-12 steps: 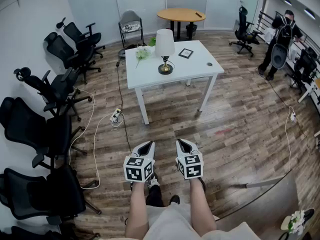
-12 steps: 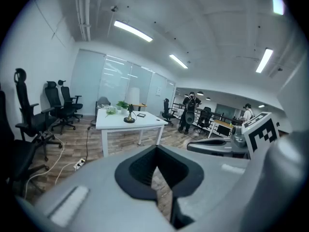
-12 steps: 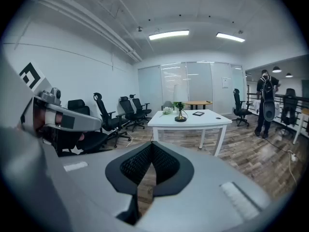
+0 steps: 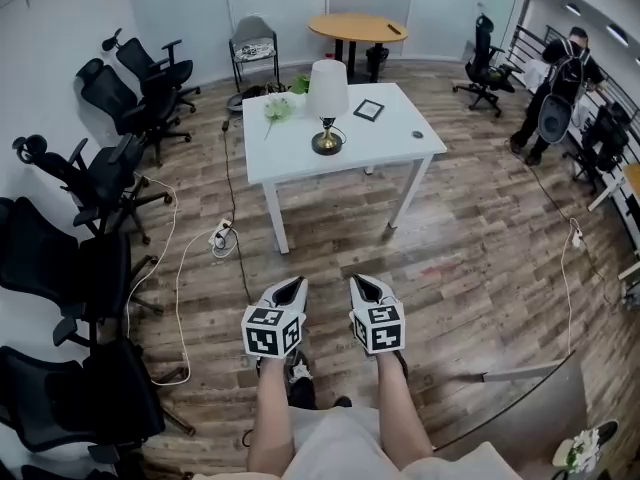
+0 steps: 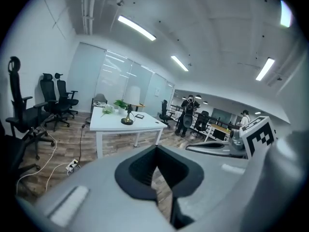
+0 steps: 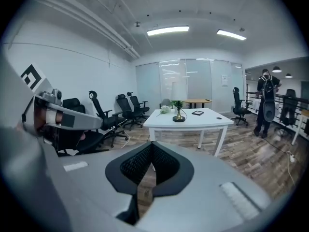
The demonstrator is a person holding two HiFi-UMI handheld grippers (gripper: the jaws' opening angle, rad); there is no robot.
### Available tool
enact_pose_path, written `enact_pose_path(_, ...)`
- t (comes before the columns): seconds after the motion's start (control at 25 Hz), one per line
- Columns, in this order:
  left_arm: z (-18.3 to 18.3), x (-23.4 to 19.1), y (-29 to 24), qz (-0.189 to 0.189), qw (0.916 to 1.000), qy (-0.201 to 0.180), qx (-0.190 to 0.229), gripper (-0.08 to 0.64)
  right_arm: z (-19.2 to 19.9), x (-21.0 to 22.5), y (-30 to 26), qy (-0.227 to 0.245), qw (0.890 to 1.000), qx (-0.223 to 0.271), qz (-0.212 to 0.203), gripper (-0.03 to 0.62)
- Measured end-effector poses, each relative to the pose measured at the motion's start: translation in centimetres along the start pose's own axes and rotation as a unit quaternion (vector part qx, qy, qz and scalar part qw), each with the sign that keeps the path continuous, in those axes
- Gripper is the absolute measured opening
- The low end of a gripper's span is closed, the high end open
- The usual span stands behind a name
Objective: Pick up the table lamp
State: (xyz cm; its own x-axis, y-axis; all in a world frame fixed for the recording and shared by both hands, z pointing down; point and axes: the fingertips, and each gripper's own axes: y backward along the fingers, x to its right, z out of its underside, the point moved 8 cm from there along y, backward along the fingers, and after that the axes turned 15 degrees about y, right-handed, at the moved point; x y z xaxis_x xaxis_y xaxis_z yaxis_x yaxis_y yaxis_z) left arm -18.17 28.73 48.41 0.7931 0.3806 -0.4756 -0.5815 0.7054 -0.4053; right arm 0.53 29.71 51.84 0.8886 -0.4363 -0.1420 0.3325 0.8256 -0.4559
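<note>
Half a second on, little had changed. The left gripper (image 4: 291, 286) and the right gripper (image 4: 361, 284) sat where they had been, side by side low over the wooden plank floor (image 4: 480, 258), in front of the person's bare knees and well apart from the task's thing. Each gripper's own view showed its dark jaws pressed together at the tips with nothing between them, only floor showing through the gap behind.

The whole room had slid slightly leftward and downward in the head view, so the white rectangular counter (image 4: 390, 138) looked a touch nearer than before. The row of black office chairs (image 4: 110, 178) along the left wall had shifted towards the picture's left edge, and the white power strip (image 4: 220, 236) on the floor had drifted the same way.

The table lamp with a white shade and a brass-coloured base (image 4: 328, 93) stood upright as before, on the left half of the counter, about midway between its near and far long edges. The bunch of green and white flowers (image 4: 277, 108) lay near the counter's far left corner, and the small black-framed square (image 4: 369, 109) lay by its far edge; neither had moved on the counter.

The person in black clothing (image 4: 560, 78) stayed at the right side of the room.
</note>
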Motion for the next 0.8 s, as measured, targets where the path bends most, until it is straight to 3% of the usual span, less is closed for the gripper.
enact_pose_path(0.4,-6.3,-3.5,-4.2,0.003,0.9993,-0.016,0.033,0.001,-3.0,2.3,-5.5,-0.015,1.0,0.014,0.02,0.026)
enact_pose_path(0.8,-11.3,-8.2,-8.2,0.017,0.9992,-0.034,0.014,0.001,-5.9,4.0,-11.4,-0.057,0.996,0.006,0.067,0.026)
